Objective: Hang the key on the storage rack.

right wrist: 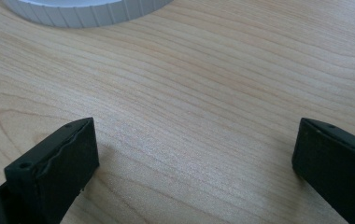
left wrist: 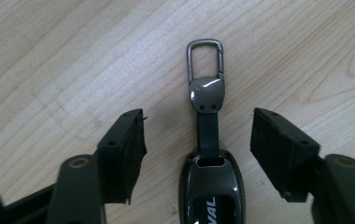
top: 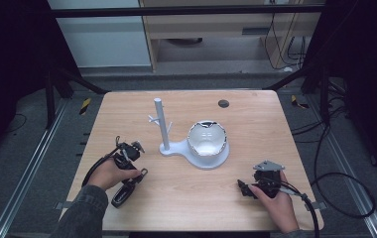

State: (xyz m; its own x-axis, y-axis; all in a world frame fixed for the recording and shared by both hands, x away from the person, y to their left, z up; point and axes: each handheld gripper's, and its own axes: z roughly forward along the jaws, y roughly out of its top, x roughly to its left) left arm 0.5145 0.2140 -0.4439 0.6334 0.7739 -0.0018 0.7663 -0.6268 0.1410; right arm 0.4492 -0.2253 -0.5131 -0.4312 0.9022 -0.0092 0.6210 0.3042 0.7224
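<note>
The left gripper stands wide open astride a black key fob lying on the table, touching neither side. The right gripper gapes wide over bare wood, holding nothing

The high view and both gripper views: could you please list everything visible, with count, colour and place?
Table: one, light wood, centre.
Stand: one, white post with pegs on a base, mid-table.
Bowl: one, white, on the stand's round base.
Key fob: one, dark glossy, strap and grey metal clip, flat on the table between the left gripper's open jaws.
Disc: one, dark, far table edge.
Left gripper: black, open, near left.
Right gripper: black, open, near right.
Hands: two, holding the grippers.
</note>
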